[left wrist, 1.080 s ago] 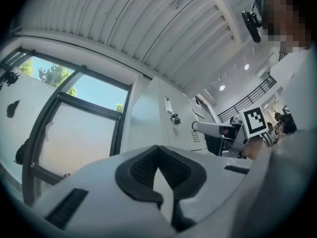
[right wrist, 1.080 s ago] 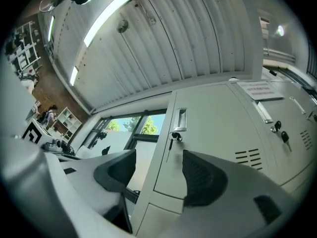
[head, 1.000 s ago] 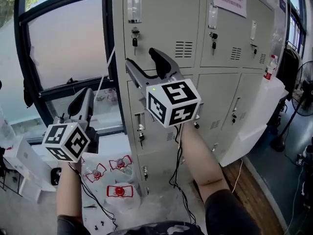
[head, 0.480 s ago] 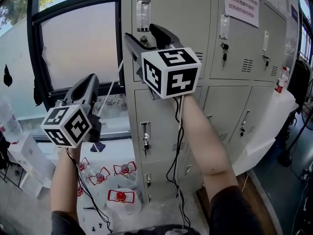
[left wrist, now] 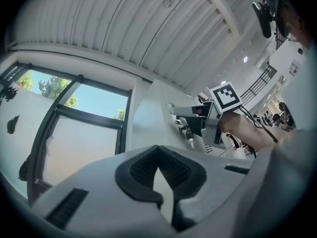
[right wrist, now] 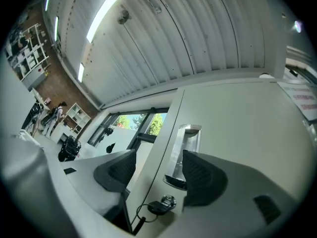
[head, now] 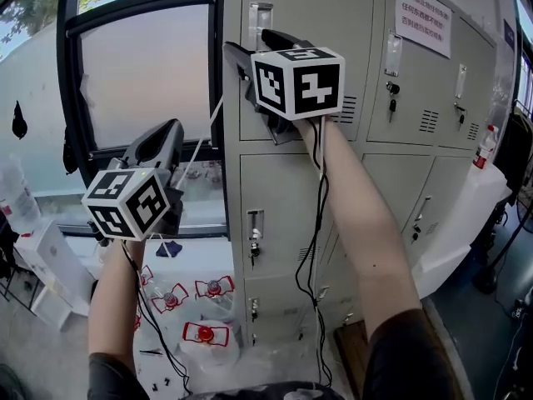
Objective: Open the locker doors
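A grey bank of lockers (head: 366, 165) stands in front of me. My right gripper (head: 247, 57) is raised to the upper-left locker door (head: 341, 15), just below its clear recessed handle (head: 259, 19). In the right gripper view the right gripper (right wrist: 158, 157) is open, its jaws either side of the door's left edge, with the handle (right wrist: 184, 148) beside the right jaw. A key (right wrist: 162, 205) on a ring sits in the lock under the handle. My left gripper (head: 162, 136) hangs lower left, away from the lockers. The left gripper (left wrist: 158, 163) is shut, with nothing between its pads.
A dark-framed window (head: 141, 73) adjoins the lockers on the left. Wrapped bottle packs (head: 204, 333) and a white box (head: 50, 273) lie on the floor below. A paper notice (head: 425, 15) hangs on the upper right door. A lower-right locker door (head: 466, 215) stands ajar.
My right gripper has risen from the middle locker row to the upper-left door's handle. The left gripper has lifted slightly and stays to the left.
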Demonstrator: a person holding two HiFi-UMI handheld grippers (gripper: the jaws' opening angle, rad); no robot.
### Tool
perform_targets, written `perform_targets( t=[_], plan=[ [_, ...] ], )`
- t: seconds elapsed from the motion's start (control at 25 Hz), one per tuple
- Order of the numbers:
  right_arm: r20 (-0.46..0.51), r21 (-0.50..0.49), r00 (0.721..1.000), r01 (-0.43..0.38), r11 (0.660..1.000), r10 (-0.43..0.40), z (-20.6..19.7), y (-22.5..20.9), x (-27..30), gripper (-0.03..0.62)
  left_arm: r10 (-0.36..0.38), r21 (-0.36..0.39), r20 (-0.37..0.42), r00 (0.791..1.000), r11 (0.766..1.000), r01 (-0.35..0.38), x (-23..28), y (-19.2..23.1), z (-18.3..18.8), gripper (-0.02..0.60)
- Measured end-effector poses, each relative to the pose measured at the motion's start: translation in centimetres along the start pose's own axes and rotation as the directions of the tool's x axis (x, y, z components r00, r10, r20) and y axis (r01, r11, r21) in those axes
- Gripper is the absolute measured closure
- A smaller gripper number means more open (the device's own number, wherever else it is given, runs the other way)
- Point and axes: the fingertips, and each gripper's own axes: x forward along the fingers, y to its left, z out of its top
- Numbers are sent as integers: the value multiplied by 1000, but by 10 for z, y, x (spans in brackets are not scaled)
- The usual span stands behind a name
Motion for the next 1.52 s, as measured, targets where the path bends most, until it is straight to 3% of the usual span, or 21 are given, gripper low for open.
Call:
perform_targets(
  t=[0.24,0.48,0.64,0.84,1.08,1.36,1.52],
  plan=[
    [-45,-21,998,30,999,-31,-6,-3,13,303,4,0,-16,1000,1000,-4,-4,6,-2,574],
    [-24,72,996,91,993,-89,-1,-7,17,304,14,-50,-30,999,999,-16,-6,14,-11,574],
    [-30,73,987,162,984,-160,-3,-13,16,369,15,-94,-45,999,995,-19,-7,21,-20,574],
    [-53,131,986,166,977,-160,0,-14,13,372,9,-105,-72,997,994,-16,-7,24,-30,572],
    [-57,80,979,201,976,-197,6,-7,2,373,-4,-133,-68,998,991,-6,-10,26,-29,572],
    [-58,21,948,315,949,-314,10,-10,-7,440,-28,-152,-75,997,988,16,-12,21,-29,573],
    [-55,34,939,341,940,-339,15,-9,-15,453,-52,-155,-76,996,987,39,-14,16,-27,572]
  ],
)
